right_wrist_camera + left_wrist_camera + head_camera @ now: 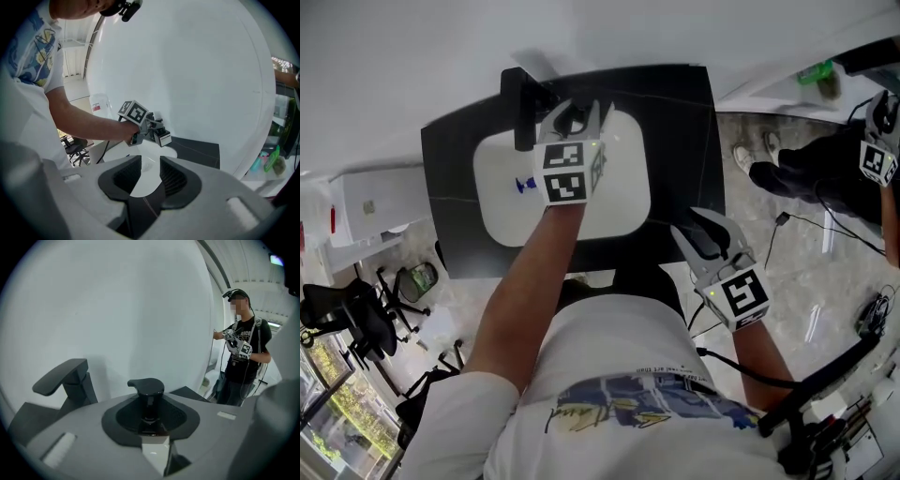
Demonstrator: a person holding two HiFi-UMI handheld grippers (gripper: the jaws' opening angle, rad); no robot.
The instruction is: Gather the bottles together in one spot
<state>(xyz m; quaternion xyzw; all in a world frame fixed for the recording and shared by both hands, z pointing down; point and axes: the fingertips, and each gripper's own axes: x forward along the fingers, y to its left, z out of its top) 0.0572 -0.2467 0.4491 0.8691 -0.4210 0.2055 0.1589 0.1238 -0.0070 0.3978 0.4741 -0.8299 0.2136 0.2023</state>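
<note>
My left gripper (581, 120) is held over the white sink basin (623, 202), close to the wall. It is shut on a small white bottle with a black pump top (146, 386). From the right gripper view the same bottle (162, 136) shows as a white block with a black top, held in the left gripper (152, 129). My right gripper (708, 242) hangs at the black counter's front right corner. Its jaws (147, 176) stand open with nothing between them. Green and blue bottles (271, 160) stand on a white ledge at the far right.
A black faucet (520, 108) rises at the basin's back left. A small blue thing (525, 185) lies in the basin. The black countertop (684, 122) surrounds the basin. Another person (241, 357) with a gripper stands to the right. Office chairs (356, 314) stand at the lower left.
</note>
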